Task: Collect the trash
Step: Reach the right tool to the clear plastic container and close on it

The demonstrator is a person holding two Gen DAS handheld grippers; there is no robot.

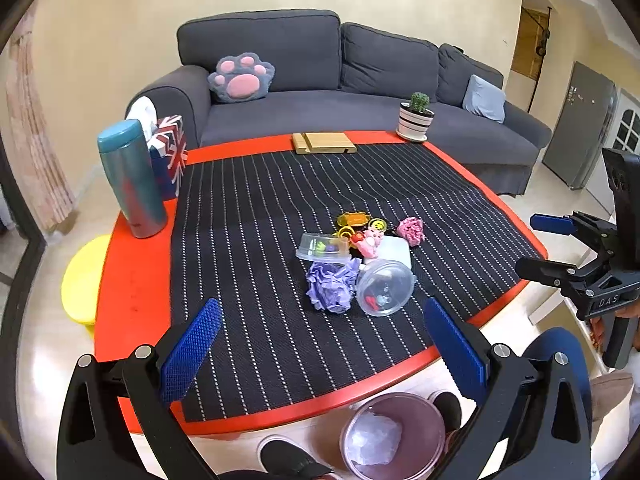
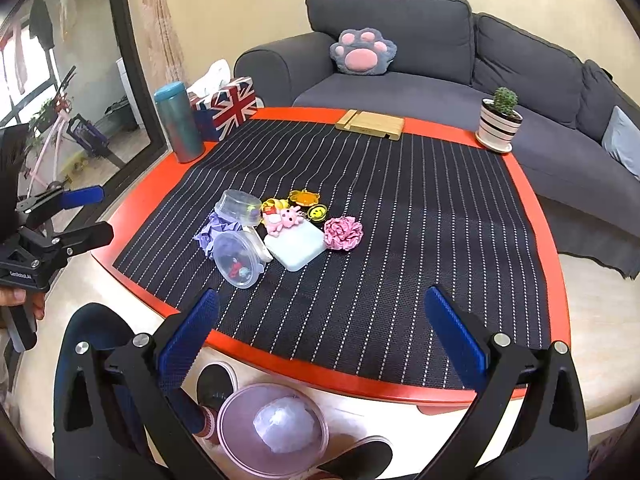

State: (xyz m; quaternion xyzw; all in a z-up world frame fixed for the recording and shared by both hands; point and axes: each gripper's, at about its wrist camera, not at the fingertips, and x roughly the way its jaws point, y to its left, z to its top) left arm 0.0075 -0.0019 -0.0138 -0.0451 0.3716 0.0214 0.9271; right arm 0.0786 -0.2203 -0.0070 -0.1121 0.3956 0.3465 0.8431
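Both pairs of blue-padded fingers stand wide apart and hold nothing: the left gripper [image 1: 322, 344] and the right gripper [image 2: 322, 340] each hang above the near edge of the table [image 1: 132, 280], touching no object.

At mid-frame on the striped mat [image 1: 260, 208] lie two crumpled paper balls: a purple paper ball [image 1: 330, 286], loosely wadded with ragged folds, and a smaller pink paper ball [image 1: 412, 230] to the right of the pile. The purple one touches a clear tub [image 1: 384, 288] lying on its side; a second clear tub [image 1: 322, 248] sits just behind it. Between the two balls are a white box [image 2: 294, 248], a pink toy [image 2: 286, 220] and yellow keyrings [image 2: 306, 200].

At the bottom of both frames, below the table edge, a pink bin [image 2: 272, 428] on the floor holds a pale wad of paper.

Toward the upper left stand a teal flask [image 1: 132, 176] and a flag-printed tissue box [image 1: 170, 152]; a wooden stand [image 1: 322, 142] and a potted cactus [image 1: 416, 118] sit along the far edge.
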